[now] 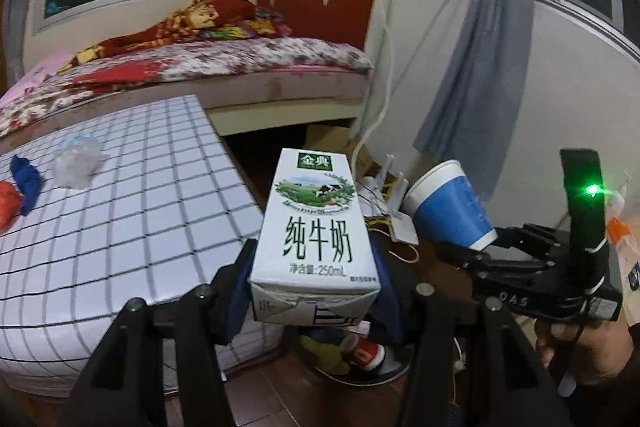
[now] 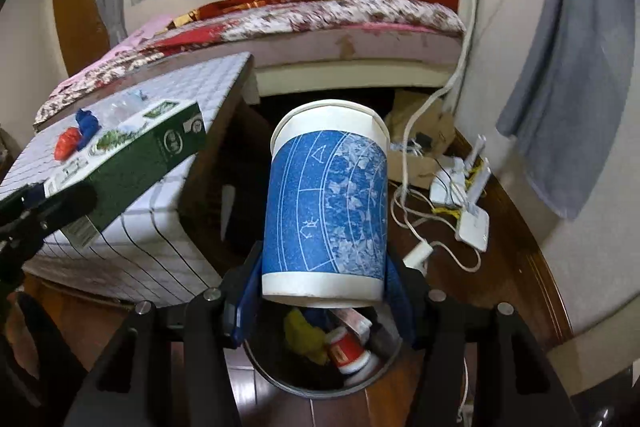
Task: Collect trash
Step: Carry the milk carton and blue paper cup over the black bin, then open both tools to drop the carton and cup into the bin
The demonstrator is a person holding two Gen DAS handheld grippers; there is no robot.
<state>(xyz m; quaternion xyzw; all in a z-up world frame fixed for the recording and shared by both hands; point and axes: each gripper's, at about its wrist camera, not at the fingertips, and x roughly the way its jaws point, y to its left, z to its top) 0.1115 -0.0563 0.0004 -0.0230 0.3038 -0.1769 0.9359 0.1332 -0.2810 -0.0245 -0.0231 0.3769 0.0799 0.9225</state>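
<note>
Left wrist view: nearest the lens, the left gripper [image 1: 316, 291] has its jaws partly open and clamped on the base of a white rectangular milk carton with green print [image 1: 316, 227], held upright. Directly below it sits a round dark trash bin [image 1: 360, 359] that already has scraps in it. At right, the right gripper [image 1: 486, 247], held in a person's hand [image 1: 588, 347], grips a blue-and-white paper cup [image 1: 448, 207] by its base.

Right wrist view: cup base pinched between partly open jaws, bin mouth under it. The carton shows at left, over the table edge.

Step in hand, judged: drop both items. Centre each over the bin mouth before opening; the carton is probably slightly off the rim, though the carton hides the bin's edge.

Surface: a white grid-patterned tablecloth [image 1: 120, 207] carries a crumpled clear plastic wrapper [image 1: 76, 163], a blue scrap [image 1: 26, 183] and an orange scrap [image 1: 8, 203]. Bedroom: bed, grey curtains, cables on a dark wood floor.
</note>
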